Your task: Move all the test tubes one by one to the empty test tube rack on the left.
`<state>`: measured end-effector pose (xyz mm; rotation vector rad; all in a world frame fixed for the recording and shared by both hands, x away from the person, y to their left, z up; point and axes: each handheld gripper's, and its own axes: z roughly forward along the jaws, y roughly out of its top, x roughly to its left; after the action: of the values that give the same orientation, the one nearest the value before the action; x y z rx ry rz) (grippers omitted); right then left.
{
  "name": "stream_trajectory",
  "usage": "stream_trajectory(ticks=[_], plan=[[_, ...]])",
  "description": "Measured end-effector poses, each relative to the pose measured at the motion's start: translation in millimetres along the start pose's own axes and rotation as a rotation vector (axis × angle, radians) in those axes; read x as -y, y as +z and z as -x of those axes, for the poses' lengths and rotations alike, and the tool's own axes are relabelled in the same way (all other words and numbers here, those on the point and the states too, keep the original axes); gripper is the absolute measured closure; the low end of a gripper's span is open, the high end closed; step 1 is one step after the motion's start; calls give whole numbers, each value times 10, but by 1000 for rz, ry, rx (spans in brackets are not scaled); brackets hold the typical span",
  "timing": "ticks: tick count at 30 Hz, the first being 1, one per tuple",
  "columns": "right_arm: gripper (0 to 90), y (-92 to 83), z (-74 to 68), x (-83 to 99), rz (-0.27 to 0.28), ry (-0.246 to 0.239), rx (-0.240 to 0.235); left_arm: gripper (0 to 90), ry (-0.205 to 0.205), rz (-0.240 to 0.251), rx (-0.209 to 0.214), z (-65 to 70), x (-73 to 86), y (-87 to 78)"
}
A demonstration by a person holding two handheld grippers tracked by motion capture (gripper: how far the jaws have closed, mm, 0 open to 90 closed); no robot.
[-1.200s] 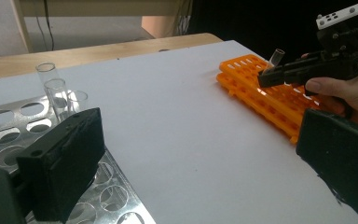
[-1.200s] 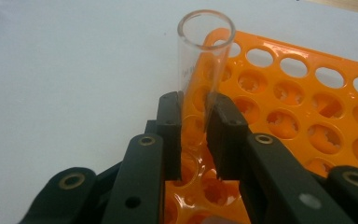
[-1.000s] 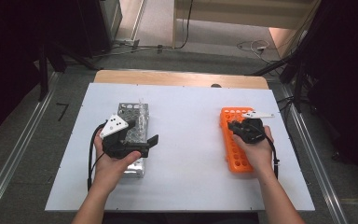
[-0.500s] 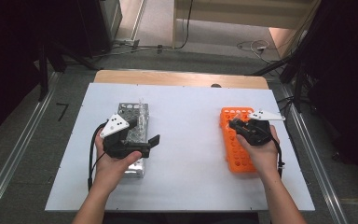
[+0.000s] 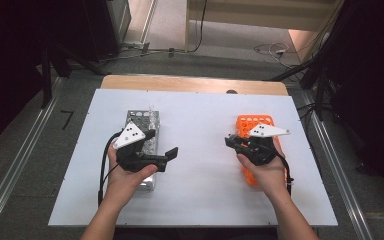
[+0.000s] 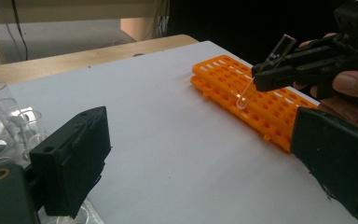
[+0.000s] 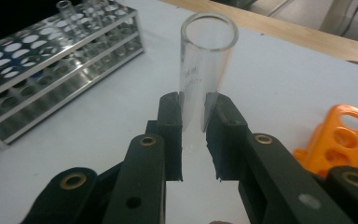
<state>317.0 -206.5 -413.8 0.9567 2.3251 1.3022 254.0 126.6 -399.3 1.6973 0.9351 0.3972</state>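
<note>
Right tongs (image 7: pixel 193 116) are clamped on a glass tube (image 7: pixel 205 70), lifted over the orange rack (image 6: pixel 256 102); left tongs (image 6: pixel 200 163), spread wide and just narrowed slightly, are empty beside the metal rack (image 5: pixel 142 127). Transfer is underway, placement outstanding.

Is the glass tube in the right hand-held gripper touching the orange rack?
Apart. The left gripper view shows the glass tube, clamped in the right hand-held gripper, hanging tilted with its rounded bottom clear above the orange rack.

A clear glass test tube (image 7: pixel 204 70) is clamped between the two black jaws of the right tongs (image 7: pixel 194 126), its open mouth raised above them. A metal tube rack (image 7: pixel 51 60) is seen at far left on the white bench (image 7: pixel 279 79). An orange rack (image 7: pixel 345 135) is seen at right.
</note>
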Motion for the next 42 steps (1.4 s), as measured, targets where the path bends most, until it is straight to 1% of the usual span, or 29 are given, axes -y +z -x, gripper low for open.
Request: stream_trajectory(ticks=[7,8,13,14,21,31,35,38,42], plan=[[743,46,-218,-27,-7,-37,-62,62,15,-12,27,84,-4,45],[744,54,-255,-30,-13,-49,-69,63,18,-10,32,99,-3,55],[743,100,-395,-34,-24,-80,-100,76,32,-17,52,190,-8,99],[744,108,-418,-35,-26,-84,-104,76,33,-17,61,202,-7,106],[744,164,-559,-26,-36,-113,-137,93,43,-27,87,297,10,166],[743,196,-712,-25,-45,-148,-169,136,56,-30,102,355,14,191],[743,195,-766,-29,-46,-155,-180,188,67,-32,117,375,20,197],[744,198,-807,-34,-49,-165,-190,258,80,-35,133,393,25,202],[744,200,-849,-39,-53,-174,-202,376,92,-33,156,422,31,210]])
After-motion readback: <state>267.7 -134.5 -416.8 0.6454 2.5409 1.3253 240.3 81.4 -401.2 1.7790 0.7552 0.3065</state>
